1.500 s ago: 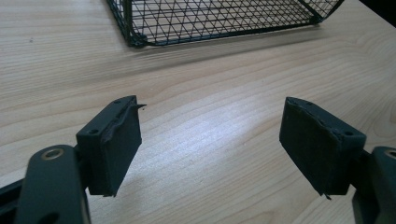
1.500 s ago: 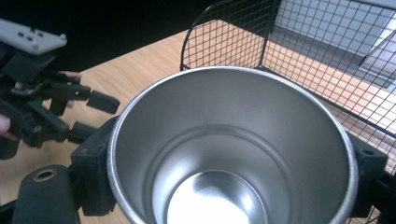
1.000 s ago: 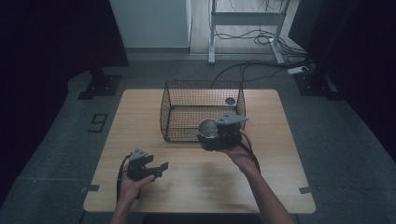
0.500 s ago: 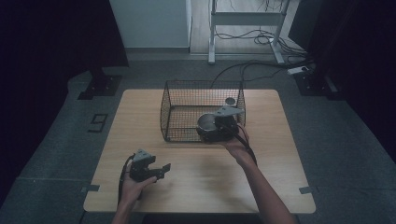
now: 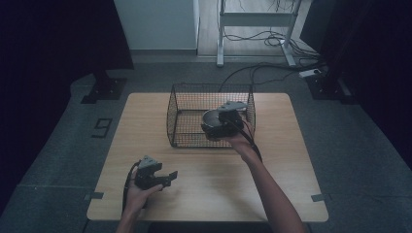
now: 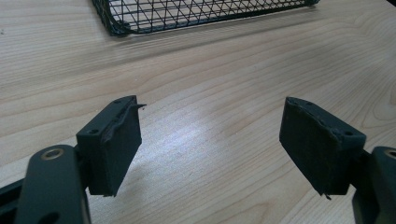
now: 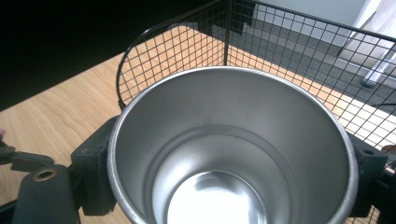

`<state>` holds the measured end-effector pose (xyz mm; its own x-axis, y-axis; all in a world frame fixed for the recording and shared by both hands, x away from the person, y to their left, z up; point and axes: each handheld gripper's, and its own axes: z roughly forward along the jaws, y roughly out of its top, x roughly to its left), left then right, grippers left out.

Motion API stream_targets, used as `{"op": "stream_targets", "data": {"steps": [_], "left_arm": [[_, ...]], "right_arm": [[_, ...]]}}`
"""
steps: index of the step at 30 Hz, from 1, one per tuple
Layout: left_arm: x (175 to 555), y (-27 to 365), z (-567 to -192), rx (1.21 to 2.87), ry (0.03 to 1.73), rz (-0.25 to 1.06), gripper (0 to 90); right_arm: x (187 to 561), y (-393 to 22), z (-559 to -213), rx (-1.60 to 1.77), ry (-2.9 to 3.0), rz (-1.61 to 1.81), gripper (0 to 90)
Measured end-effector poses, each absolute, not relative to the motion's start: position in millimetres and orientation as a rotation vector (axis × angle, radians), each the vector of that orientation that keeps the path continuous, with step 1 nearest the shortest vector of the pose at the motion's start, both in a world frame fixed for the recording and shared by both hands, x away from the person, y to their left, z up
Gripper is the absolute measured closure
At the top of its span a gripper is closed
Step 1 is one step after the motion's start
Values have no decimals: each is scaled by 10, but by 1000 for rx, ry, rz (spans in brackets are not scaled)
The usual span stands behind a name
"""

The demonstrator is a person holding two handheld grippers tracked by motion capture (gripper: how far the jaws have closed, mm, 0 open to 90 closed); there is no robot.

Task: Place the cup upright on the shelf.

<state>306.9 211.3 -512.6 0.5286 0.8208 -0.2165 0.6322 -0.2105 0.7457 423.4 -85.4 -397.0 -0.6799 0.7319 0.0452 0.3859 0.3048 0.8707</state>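
Note:
My right gripper (image 5: 216, 127) is shut on a shiny metal cup (image 5: 212, 119), held over the near right part of a black wire basket (image 5: 184, 104). In the right gripper view the empty cup (image 7: 233, 140) sits upright between the two black pads (image 7: 93, 172), its mouth toward the camera, with the basket's mesh wall (image 7: 289, 51) behind it. My left gripper (image 5: 167, 177) rests low over the wooden table (image 5: 204, 194) near its front left. In the left gripper view its fingers (image 6: 112, 144) stand wide apart with bare wood between them.
The basket's near rim (image 6: 196, 18) runs across the top of the left gripper view. Beyond the table, cables (image 5: 272, 73) lie on the grey floor by a desk frame (image 5: 252, 19). A dark stand base (image 5: 104, 90) sits at the far left.
My right gripper has carried the cup up and away from me, from the basket's near wall to over its inside. The left gripper has stayed in place.

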Motion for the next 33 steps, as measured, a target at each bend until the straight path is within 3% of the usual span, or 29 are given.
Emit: {"op": "stream_targets", "data": {"steps": [33], "left_arm": [[3062,2155,-5146,1926,1203,282,210]], "right_arm": [[4823,-806,-3956,1077,2192,1296,152]]}}
